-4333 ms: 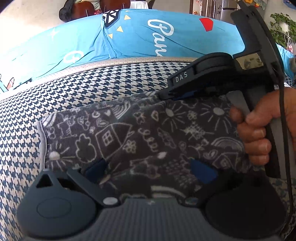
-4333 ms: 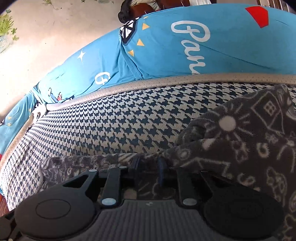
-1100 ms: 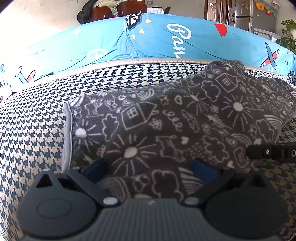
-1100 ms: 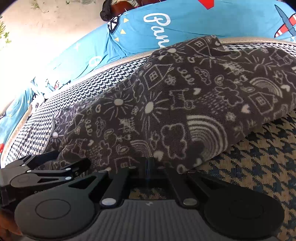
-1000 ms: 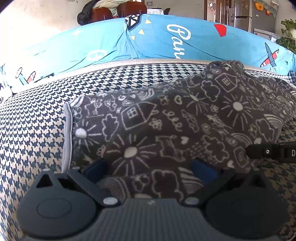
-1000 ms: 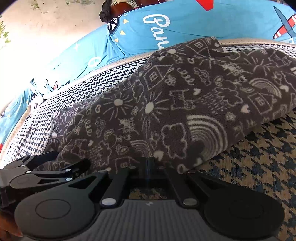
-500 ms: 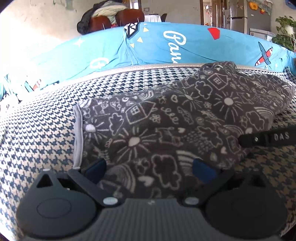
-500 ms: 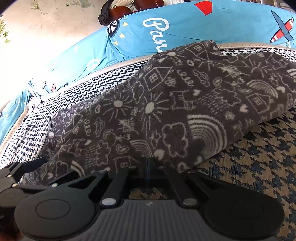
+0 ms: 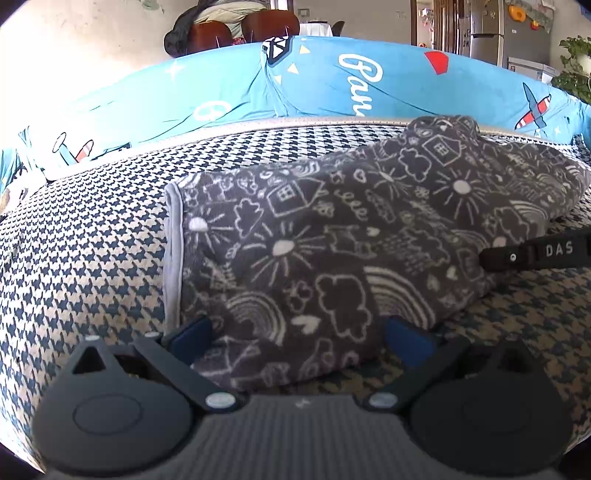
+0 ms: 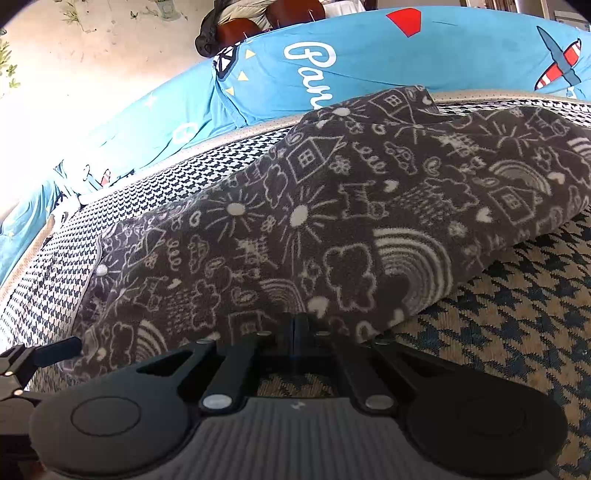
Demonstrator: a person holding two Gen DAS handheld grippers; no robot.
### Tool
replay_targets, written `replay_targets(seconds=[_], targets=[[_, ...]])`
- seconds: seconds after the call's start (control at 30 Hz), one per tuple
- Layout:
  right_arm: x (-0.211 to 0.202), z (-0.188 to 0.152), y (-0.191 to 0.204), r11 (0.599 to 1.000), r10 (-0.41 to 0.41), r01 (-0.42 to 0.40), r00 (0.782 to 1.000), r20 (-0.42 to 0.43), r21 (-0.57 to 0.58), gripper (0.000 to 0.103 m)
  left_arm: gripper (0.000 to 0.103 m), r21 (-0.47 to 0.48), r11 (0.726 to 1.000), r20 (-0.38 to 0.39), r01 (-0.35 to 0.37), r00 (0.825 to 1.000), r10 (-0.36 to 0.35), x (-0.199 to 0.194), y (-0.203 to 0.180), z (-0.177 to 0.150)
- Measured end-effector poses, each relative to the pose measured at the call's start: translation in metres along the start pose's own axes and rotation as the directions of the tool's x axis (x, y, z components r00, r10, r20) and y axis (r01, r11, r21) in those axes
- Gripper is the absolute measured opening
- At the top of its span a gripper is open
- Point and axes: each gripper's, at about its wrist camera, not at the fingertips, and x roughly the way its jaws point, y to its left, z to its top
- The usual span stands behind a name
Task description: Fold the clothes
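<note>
- A dark grey fleece garment (image 9: 332, 236) printed with white doodles of houses, suns, clouds and rainbows lies in a long, loosely folded bundle on a blue-and-cream houndstooth cushion (image 9: 85, 258).
- The garment's pale grey hem (image 9: 171, 254) forms its left end; the far end bunches up against the cushion's beige piping, just in front of a bright blue cover (image 9: 332, 85) printed with white script and red-and-white aeroplanes.
- The left tool (image 9: 295, 334) sits at the garment's near edge with its blue-padded fingers (image 9: 192, 332) spread wide apart, the fleece lying between them but not pinched.
- The right tool (image 10: 295, 328) has its two fingers pressed together at the garment's near edge; whether any fleece is caught between them cannot be told from either view.
- From the left wrist view, the right tool's black finger marked "DAS" reaches in beside the garment's right flank.
- Behind the blue cover stand brown chairs (image 9: 236, 31) draped with dark clothing, a refrigerator (image 9: 517, 33) and a leafy plant (image 9: 576, 59).
</note>
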Motion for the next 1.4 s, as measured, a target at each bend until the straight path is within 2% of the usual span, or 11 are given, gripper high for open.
replay_targets(seconds=[0.27, 0.47, 0.53, 0.6, 0.67, 0.87, 1.0, 1.4], targets=[[0.0, -0.001, 0.0, 1.0, 0.001, -0.001, 1.0, 0.007, 0.004, 0.0, 0.103, 0.014, 1.0, -0.011, 0.007, 1.0, -0.007, 0.004, 0.001, -0.002], [-0.004, 0.001, -0.005, 0.998, 0.022, -0.022, 1.0, 0.003, 0.061, 0.0, 0.103, 0.001, 1.0, -0.01, 0.027, 1.0, -0.027, 0.001, 0.005, -0.001], [-0.008, 0.002, -0.006, 0.995, 0.052, -0.053, 0.999, 0.005, 0.081, 0.01, 0.103, -0.016, 0.999, -0.006, 0.033, 0.999, -0.033, -0.003, 0.008, 0.0], [-0.014, 0.003, -0.001, 0.995, 0.071, -0.071, 0.997, 0.014, 0.068, 0.028, 0.103, -0.044, 0.998, -0.003, 0.041, 0.999, -0.041, -0.007, 0.013, 0.001], [-0.02, 0.001, 0.007, 0.998, 0.057, -0.057, 0.998, 0.027, 0.02, 0.036, 0.103, -0.071, 0.997, -0.001, 0.042, 0.999, -0.042, -0.011, 0.019, 0.003], [-0.033, -0.004, 0.03, 0.992, 0.042, -0.034, 0.997, 0.071, -0.119, 0.044, 0.103, -0.127, 0.992, -0.017, -0.001, 1.0, -0.001, -0.019, 0.038, 0.009], [-0.039, -0.008, 0.042, 0.983, 0.077, -0.062, 0.994, 0.081, -0.172, 0.046, 0.103, -0.199, 0.98, -0.041, -0.012, 0.999, 0.004, -0.018, 0.058, 0.012], [-0.036, -0.017, 0.082, 0.938, 0.165, -0.139, 0.985, 0.055, -0.318, 0.056, 0.103, -0.291, 0.957, -0.085, -0.023, 0.996, -0.002, -0.008, 0.094, 0.022]])
